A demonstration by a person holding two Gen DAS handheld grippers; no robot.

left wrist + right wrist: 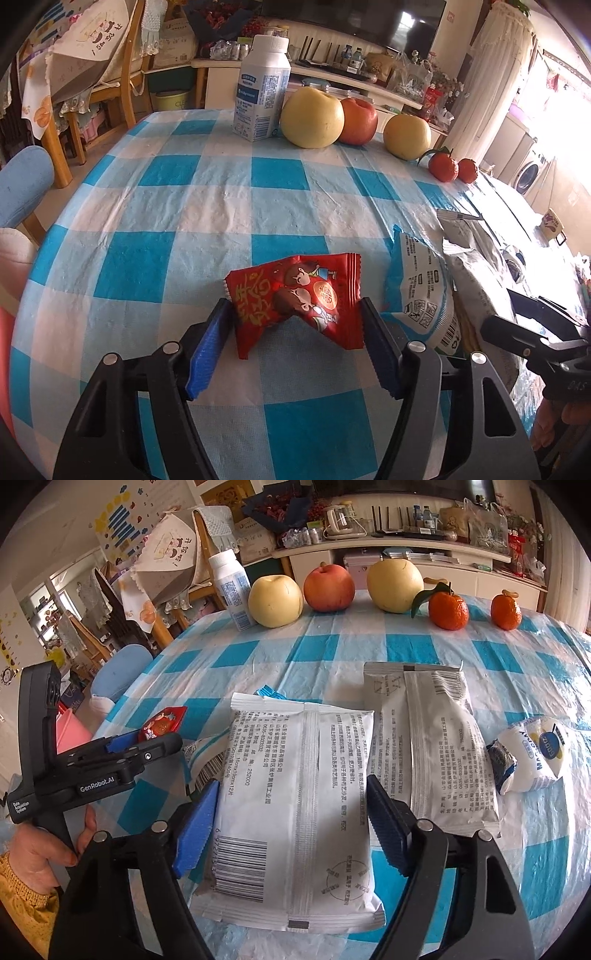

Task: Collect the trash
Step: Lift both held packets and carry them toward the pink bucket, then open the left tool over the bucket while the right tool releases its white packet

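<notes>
The surface, under its blue-and-white checked cloth, is split in a way that tells you what counts as trash: the fruit and a milk bottle stand in a tidy line along the far edge, well apart from the wrappers, which lie loose across the near half where the person can reach them.

Biggest of the litter are two flat silver-white packets. The near packet lies between the jaws of the right tongs, which are spread wide to either side of it, their blue pads close to its edges but apparently not yet pressing; I judge this an approach lined up for a pinch. The second packet sits just beside it, and a crumpled white wrapper further right.

The blue-and-white packet lies near the smallest piece, a red candy wrapper. The left tongs bracket it, jaws open and touching or nearly touching its crinkled ends, likely about to close.
</notes>
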